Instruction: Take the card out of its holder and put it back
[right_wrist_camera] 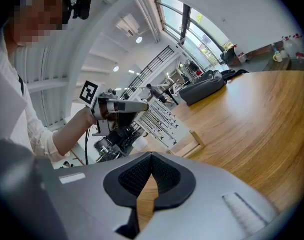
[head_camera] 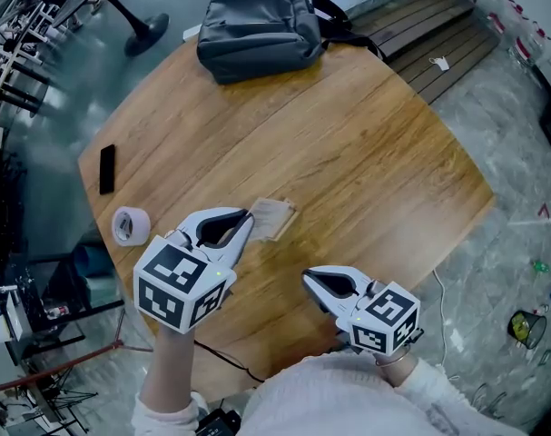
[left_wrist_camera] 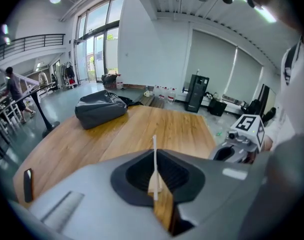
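Note:
In the head view my left gripper [head_camera: 248,222] is shut on the near edge of the card [head_camera: 273,216], which lies low over the round wooden table [head_camera: 366,153]. In the left gripper view the card [left_wrist_camera: 154,159] shows edge-on as a thin white strip pinched between the jaws. The right gripper view shows that card [right_wrist_camera: 164,120] as a white sheet with printed lines. Its lower end meets the pale wooden holder [right_wrist_camera: 196,142] on the table. I cannot tell whether it sits in the slot. My right gripper [head_camera: 308,279] is shut and empty, a short way right of the card.
A grey backpack [head_camera: 257,25] lies at the table's far edge. A roll of white tape [head_camera: 130,225] and a black phone [head_camera: 106,169] sit near the left edge. Slatted dark boards [head_camera: 429,34] lie on the floor at the far right.

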A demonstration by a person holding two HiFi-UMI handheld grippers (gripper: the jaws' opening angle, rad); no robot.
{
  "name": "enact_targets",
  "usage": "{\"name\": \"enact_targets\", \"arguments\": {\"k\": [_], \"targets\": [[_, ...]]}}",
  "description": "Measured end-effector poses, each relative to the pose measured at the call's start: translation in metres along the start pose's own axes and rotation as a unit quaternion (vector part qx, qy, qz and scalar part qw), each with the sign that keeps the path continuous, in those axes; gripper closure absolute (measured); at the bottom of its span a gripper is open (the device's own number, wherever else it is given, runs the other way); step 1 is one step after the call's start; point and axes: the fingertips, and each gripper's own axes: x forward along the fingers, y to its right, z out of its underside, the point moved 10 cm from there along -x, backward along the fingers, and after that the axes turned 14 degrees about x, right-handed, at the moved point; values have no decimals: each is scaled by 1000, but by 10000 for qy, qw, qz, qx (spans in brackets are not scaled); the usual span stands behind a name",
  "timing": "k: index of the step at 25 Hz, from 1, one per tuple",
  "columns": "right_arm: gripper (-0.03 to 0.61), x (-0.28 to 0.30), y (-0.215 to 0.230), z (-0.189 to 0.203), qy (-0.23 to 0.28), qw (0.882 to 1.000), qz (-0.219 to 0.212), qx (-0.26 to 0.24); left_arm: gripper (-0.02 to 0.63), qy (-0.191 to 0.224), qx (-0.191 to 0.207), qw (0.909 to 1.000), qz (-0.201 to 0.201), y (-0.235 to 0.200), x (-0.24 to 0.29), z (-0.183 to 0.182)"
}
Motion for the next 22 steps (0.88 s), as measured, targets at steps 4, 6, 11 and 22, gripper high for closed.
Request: {"name": "enact_targets", "arguments": {"k": [4, 6, 11, 22], "targets": [[578, -1, -1, 0, 16, 10000, -10, 0, 592, -78, 2, 10000, -13, -1, 2, -1], [578, -2, 0, 0, 21, 10000, -2, 4, 592, -101, 7, 9999, -24, -2, 2, -1], [578, -3, 2, -2, 27, 10000, -3, 18, 592, -178, 126, 9997, -125, 1, 3, -3], [578, -1, 3, -4, -30, 10000, -17, 6, 592, -292, 347, 9989, -126, 9, 23, -5]]}}
